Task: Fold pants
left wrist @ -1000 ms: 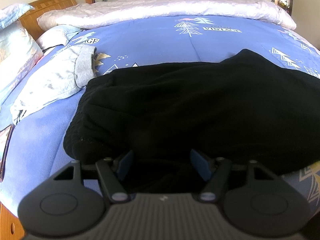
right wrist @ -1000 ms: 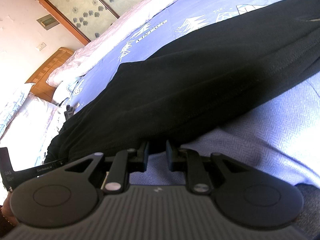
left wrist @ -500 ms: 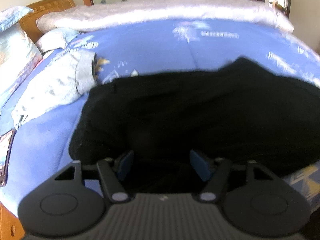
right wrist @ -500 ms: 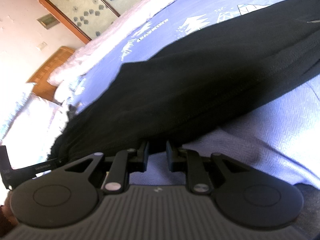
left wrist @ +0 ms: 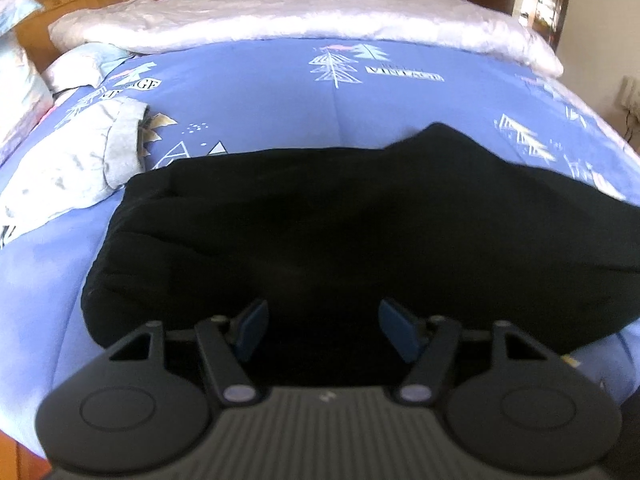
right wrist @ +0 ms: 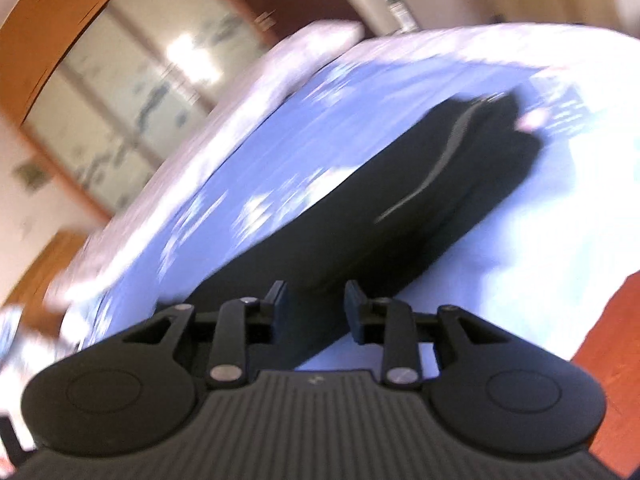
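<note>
Left wrist view: black pants [left wrist: 340, 232] lie bunched on a bed's blue tree-print duvet [left wrist: 256, 92], a pale quilt [left wrist: 304, 16] beyond; left gripper [left wrist: 323, 326] jaws apart; right wrist view, blurred: right gripper [right wrist: 315, 306] jaws parted above the pants [right wrist: 400, 208]; glass-panelled wardrobe [right wrist: 132, 80] behind.

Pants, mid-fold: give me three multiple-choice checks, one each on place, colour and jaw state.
1. Where do the pants lie?
A. on the blue bedspread
B. on the floor
C. on a chair

2. What colour are the pants?
A. grey
B. black
C. white

3. How do the left gripper jaws stand?
A. shut on a pillow
B. shut on nothing
C. open

Key: 1 A, blue cover shows around them; 2 B, plain black cloth; 3 C, blue pads stand wide apart.
</note>
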Motion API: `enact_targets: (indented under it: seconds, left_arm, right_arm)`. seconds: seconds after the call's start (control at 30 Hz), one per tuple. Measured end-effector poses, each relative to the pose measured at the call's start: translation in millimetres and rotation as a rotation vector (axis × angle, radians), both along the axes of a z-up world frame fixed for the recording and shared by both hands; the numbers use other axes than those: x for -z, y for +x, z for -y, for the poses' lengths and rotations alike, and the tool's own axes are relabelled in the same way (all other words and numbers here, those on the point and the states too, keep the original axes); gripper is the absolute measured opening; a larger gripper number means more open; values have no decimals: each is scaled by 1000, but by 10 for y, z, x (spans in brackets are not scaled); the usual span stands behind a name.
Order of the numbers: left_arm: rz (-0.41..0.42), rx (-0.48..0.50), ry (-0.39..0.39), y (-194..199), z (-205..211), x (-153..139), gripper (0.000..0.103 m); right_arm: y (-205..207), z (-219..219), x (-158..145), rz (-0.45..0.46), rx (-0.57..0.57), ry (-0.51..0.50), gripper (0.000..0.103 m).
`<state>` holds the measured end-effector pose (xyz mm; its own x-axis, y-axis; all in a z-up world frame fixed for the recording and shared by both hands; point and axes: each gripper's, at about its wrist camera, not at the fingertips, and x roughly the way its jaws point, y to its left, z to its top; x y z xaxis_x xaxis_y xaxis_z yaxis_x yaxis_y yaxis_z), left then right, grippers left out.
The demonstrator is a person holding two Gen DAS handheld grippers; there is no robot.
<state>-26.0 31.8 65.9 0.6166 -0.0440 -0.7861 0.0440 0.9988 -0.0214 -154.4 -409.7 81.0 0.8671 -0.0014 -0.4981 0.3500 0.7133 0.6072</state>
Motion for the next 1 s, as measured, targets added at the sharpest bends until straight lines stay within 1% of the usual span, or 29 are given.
enact_targets:
  seconds: [0.07,0.13,0.27,0.37,0.43,0.5,0.53,0.57,0.6,0.67,0.7,0.73,0.77,0.8,0.87,0.93,1.0]
  left_arm:
    - [-10,-4,11,1,23,8,63]
    - [-18,-11,7,15,38,-13,63]
    - [0,26,-37,67,120,-128,63]
    - [-8,64,-37,161,249,-117,63]
    - [-37,80,-12,221,307,-31,63]
    - [-117,81,46,279,330,138,63]
    - [-130,96,66,263,332,201,63]
    - [-112,114,81,212,329,215,63]
    - [-96,131,101,167,348,216,63]
    - [-87,151,125,137,372,208,64]
    - [-89,152,122,143,373,194,64]
    - [-93,148,102,161,357,164,64]
    - [-94,144,77,177,347,133,64]
    - [-88,140,49,178,345,82,64]
    - [-70,129,10,198,309,3,65]
    - [-63,119,-6,234,299,-40,65]
    - [-73,113,-17,275,296,-42,65]
  right_arm:
    - [10,118,-25,-6,49,-14,35]
    - [68,153,-44,9,55,-7,35]
    - [367,1,-76,34,-21,-16,35]
    - [619,-108,16,27,-83,5,35]
    - [714,-159,130,-12,-107,-2,35]
    - [753,-151,315,-105,-105,-4,34]
    - [719,-136,427,-139,-107,8,24]
    - [623,-106,504,-119,-113,20,21]
    - [548,-54,521,-101,-120,39,21]
    - [426,69,470,-57,-122,87,26]
    - [347,150,401,-17,-101,89,31]
    - [275,212,331,16,-69,80,39]
    - [188,315,257,52,-22,72,45]
    - [132,405,214,74,26,70,46]
    - [-8,643,205,75,141,78,52]
    - [-112,813,259,53,235,101,53]
    - [-126,932,327,50,277,135,56]
